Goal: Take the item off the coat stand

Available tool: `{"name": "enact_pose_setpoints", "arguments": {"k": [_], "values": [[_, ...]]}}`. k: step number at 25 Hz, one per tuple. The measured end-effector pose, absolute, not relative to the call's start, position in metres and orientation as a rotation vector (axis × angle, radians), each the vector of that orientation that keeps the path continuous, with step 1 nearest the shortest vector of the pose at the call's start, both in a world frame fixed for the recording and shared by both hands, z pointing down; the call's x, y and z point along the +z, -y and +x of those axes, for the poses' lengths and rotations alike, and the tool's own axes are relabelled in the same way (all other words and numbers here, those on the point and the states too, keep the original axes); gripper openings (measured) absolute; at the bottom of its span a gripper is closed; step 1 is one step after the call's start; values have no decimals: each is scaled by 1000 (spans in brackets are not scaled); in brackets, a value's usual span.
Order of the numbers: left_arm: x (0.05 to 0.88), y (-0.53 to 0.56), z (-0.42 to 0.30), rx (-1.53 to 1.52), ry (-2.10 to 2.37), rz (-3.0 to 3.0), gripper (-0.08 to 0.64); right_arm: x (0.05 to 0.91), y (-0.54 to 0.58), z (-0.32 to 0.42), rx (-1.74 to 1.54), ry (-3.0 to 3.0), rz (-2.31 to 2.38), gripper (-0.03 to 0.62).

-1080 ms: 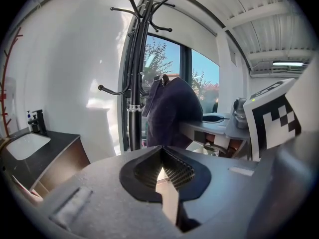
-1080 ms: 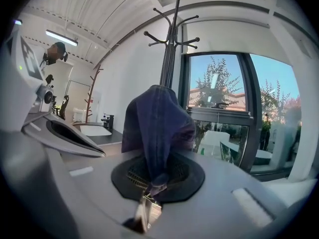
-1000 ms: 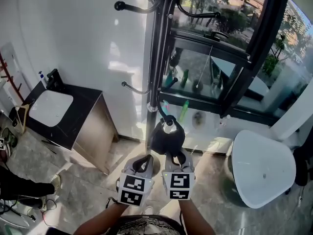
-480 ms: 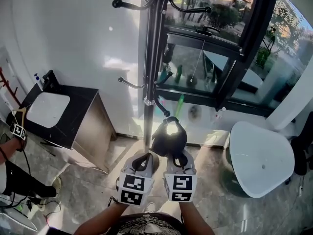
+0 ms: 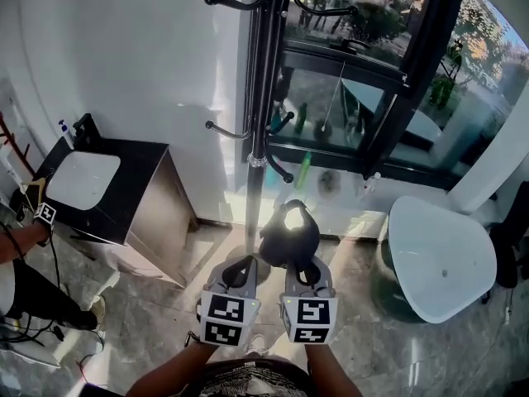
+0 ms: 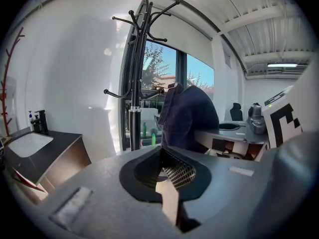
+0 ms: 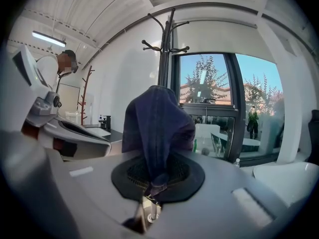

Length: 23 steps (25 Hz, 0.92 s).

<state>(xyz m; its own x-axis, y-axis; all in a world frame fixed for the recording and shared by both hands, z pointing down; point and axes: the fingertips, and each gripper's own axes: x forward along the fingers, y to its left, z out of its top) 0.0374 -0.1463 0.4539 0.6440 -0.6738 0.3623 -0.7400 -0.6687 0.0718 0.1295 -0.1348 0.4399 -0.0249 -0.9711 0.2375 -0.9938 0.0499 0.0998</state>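
Observation:
A dark blue cap (image 5: 288, 234) hangs from my right gripper (image 5: 300, 265), which is shut on a fold of its cloth. In the right gripper view the cap (image 7: 155, 128) rises straight up out of the jaws and hides the lower part of the stand. The black coat stand (image 5: 257, 98) is just behind it. The cap is clear of the stand's low hook (image 5: 279, 170). My left gripper (image 5: 240, 271) is held beside the right one, shut with nothing in it. From the left gripper view the stand (image 6: 134, 101) is at the left and the cap (image 6: 188, 118) at the right.
A black-topped cabinet with a white basin (image 5: 84, 180) stands at the left by the white wall. A white oval tub (image 5: 443, 270) sits at the right below the dark-framed window (image 5: 376, 73). Another person's arm (image 5: 21, 242) reaches in at the far left.
The cap has come down and away from the stand's low hook, together with my right gripper. A person's arm has come into view at the left edge.

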Motion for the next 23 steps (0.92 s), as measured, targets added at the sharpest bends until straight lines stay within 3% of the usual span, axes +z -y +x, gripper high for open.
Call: {"name": "enact_pose_setpoints", "arguments": {"k": [23], "values": [[448,101,38,445,1096,2712,5,437,70,128,205,2027,2091,17]]}}
